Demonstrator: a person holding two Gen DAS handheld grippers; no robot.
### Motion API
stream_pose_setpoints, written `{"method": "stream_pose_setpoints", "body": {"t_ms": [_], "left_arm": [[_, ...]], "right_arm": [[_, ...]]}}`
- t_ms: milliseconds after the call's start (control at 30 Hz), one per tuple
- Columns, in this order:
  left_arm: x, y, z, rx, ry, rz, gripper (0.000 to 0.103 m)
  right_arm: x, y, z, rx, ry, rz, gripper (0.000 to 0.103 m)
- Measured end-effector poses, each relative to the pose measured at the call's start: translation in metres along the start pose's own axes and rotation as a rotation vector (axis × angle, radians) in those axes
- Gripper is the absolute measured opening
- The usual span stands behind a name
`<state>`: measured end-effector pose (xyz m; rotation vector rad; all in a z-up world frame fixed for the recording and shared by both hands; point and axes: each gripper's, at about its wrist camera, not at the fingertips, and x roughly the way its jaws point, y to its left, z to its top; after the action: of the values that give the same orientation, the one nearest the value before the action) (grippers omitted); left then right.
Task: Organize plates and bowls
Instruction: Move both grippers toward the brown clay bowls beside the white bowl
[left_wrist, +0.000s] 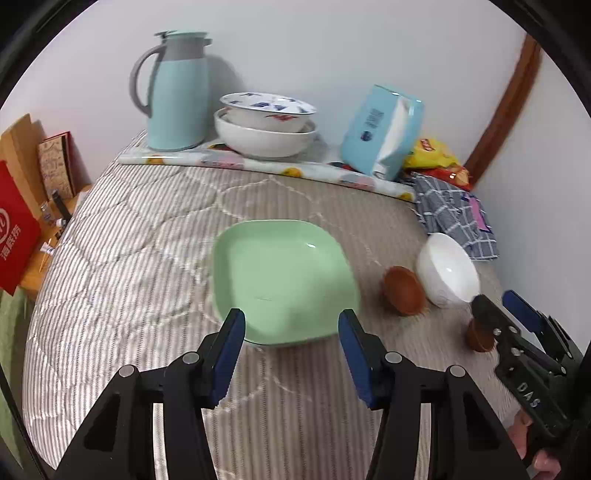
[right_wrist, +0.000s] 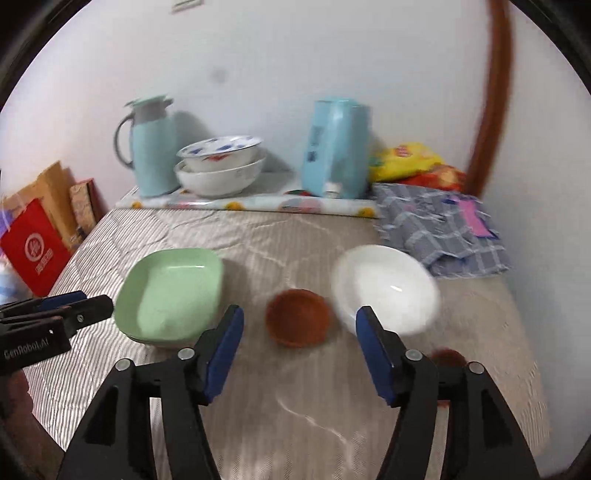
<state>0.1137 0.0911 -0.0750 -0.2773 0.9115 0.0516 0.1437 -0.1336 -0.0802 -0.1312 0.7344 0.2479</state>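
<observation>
My right wrist view is smeared with blur, and a second small brown bowl (right_wrist: 447, 357) hides mostly behind my right gripper (right_wrist: 300, 325)'s finger. "DAS" reads on that gripper's body, "GenRobot.AI" on the left gripper (left_wrist: 291, 324). The red bag (left_wrist: 14, 236) carries Chinese characters I cannot read. Both sets of blue-padded fingers stand wide apart, holding nothing. The glossy green square plate (left_wrist: 282, 280) lies on the striped quilted cover (left_wrist: 129, 266) just ahead of my left fingers; a round brown bowl (right_wrist: 297, 316) and a smooth white bowl (right_wrist: 386, 288) sit beside it. Two stacked bowls (left_wrist: 266, 123) rest by the pale blue jug (left_wrist: 177, 92).
</observation>
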Motion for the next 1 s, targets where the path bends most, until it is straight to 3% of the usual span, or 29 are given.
{"method": "stream_pose_setpoints", "body": {"t_ms": [433, 633, 1000], "left_arm": [[-0.004, -0.054, -0.014, 0.072, -0.009, -0.05, 0.05], [0.009, -0.071, -0.02, 0.066, 0.011, -0.093, 0.05], [0.046, -0.099, -0.026, 0.071, 0.066, -0.084, 0.05]], "right_arm": [[-0.04, -0.102, -0.045, 0.162, -0.014, -0.149, 0.065], [-0.036, -0.132, -0.064, 0.216, 0.011, -0.163, 0.065], [-0.009, -0.168, -0.087, 0.277, 0.074, -0.164, 0.063]]}}
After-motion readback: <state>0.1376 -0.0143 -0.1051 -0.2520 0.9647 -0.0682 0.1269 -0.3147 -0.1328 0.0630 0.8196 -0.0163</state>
